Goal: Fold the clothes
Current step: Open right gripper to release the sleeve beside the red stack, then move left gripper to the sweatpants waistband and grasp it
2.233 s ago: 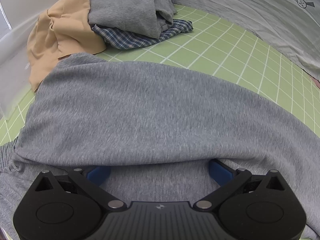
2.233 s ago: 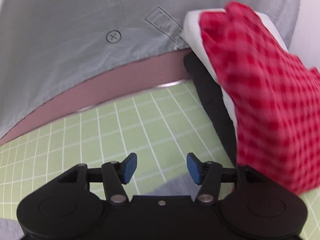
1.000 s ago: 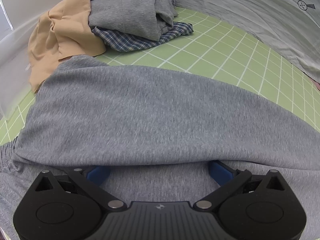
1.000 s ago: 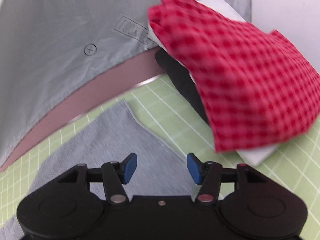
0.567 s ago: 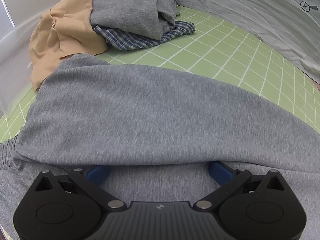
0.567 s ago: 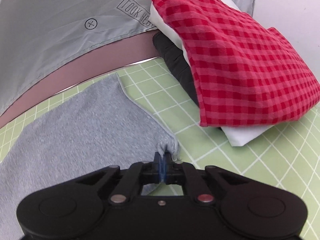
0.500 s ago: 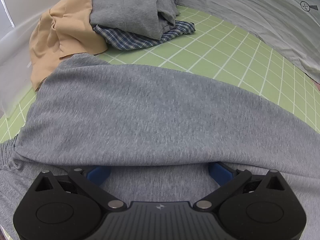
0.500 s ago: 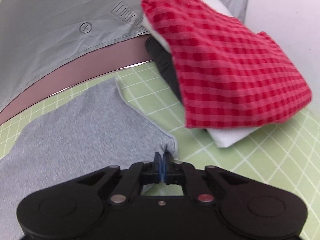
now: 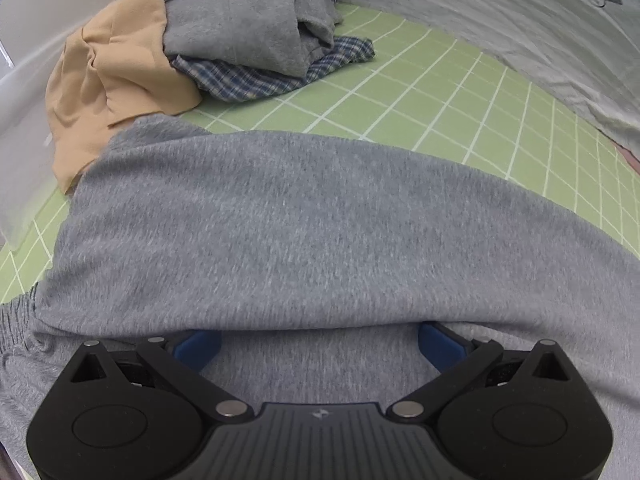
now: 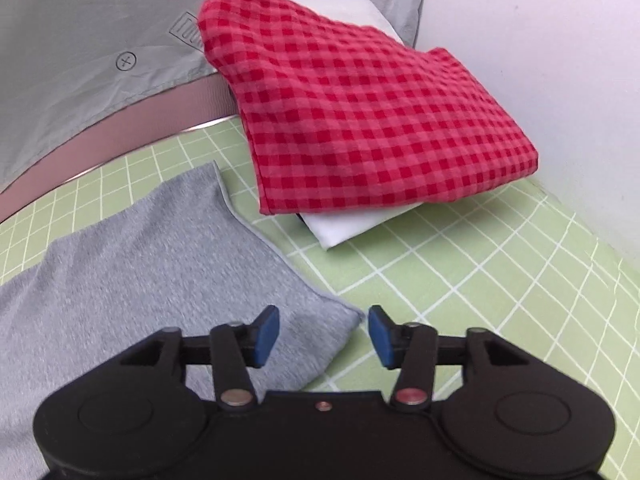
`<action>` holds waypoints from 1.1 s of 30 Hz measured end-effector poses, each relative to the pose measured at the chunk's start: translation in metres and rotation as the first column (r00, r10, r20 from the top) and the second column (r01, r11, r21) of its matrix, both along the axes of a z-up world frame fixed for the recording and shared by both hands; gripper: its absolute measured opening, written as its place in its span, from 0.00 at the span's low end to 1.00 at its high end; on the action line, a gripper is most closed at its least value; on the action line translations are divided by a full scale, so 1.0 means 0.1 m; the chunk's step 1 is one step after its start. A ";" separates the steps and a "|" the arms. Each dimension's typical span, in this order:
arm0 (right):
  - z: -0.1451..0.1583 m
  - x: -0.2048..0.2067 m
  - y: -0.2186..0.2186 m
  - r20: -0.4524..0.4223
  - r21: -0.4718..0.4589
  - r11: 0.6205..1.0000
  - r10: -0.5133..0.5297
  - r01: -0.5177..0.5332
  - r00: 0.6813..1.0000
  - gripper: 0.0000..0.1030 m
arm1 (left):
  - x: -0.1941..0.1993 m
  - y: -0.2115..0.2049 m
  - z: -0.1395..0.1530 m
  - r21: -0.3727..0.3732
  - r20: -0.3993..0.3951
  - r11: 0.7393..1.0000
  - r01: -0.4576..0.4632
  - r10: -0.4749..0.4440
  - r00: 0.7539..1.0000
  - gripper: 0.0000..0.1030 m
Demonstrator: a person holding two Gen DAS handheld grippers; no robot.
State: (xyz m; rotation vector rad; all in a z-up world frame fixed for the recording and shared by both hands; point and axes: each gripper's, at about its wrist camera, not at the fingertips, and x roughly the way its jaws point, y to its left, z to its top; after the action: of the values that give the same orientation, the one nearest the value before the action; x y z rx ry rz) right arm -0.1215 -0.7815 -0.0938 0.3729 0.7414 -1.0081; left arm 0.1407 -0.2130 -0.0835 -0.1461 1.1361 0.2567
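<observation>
A grey knit garment (image 9: 320, 220) lies spread on the green grid mat (image 9: 460, 112). A fold of it drapes over the tips of my left gripper (image 9: 318, 332). Its blue pads (image 9: 198, 346) stand far apart with cloth under and over them, so it is open. In the right wrist view the same grey garment (image 10: 160, 260) ends in a flat corner. That corner lies just below my right gripper (image 10: 323, 334), whose jaws are opening. Its pads (image 10: 266, 336) stand clear of the cloth and hold nothing.
A loose heap at the far left holds a tan garment (image 9: 116, 64), a grey one (image 9: 248, 12) and a blue plaid one (image 9: 272, 76). A folded red checked cloth (image 10: 360, 112) rests on folded white cloth (image 10: 344, 232) at the mat's far right. A grey sheet (image 10: 80, 60) borders the back.
My right gripper shut on the grey garment's corner, carried it sideways, then let go and opened; the corner now lies flat. The left gripper has hardly moved.
</observation>
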 end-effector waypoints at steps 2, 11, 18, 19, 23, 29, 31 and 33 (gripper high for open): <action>0.10 -0.13 0.10 0.016 -0.020 1.000 0.024 -0.024 1.000 0.73 | -0.12 -0.04 0.12 -0.011 0.046 0.999 0.032 -0.031 0.998 1.00; 0.16 -0.78 0.86 0.090 0.056 0.994 0.092 -0.097 0.992 0.90 | -0.90 -0.02 0.38 -0.027 0.101 0.994 0.106 -0.103 0.990 1.00; 0.02 -0.79 1.69 0.078 0.148 0.960 0.228 -0.237 0.971 1.00 | -1.44 0.46 0.42 -0.011 0.112 0.998 0.062 -0.061 0.992 1.00; 0.00 -0.78 1.82 0.075 0.154 0.955 0.246 -0.255 0.966 1.00 | -1.47 0.56 0.42 -0.003 0.114 0.998 0.063 -0.062 0.992 1.00; -0.07 -0.68 2.33 0.058 0.162 0.939 0.298 -0.303 0.953 1.00 | -1.54 0.95 0.45 0.030 0.116 0.998 0.064 -0.067 0.991 1.00; -0.13 -0.56 2.96 0.020 0.173 0.928 0.331 -0.329 0.944 1.00 | -1.51 1.33 0.36 0.015 0.095 0.995 0.097 -0.098 0.991 1.00; -0.15 -0.56 3.11 -0.007 0.152 0.931 0.338 -0.333 0.941 1.00 | -1.49 1.36 0.30 0.010 0.086 0.994 0.113 -0.114 0.990 1.00; -0.16 -0.58 3.19 -0.017 0.133 0.928 0.353 -0.348 0.935 1.00 | -1.48 1.37 0.24 0.006 0.076 0.991 0.132 -0.132 0.988 1.00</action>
State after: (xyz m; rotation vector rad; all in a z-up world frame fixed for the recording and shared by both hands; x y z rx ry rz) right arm -0.1793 -0.4626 -0.1100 0.3164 0.8768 -0.6330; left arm -0.0070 -0.0756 -0.0594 -0.0786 1.0653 0.1333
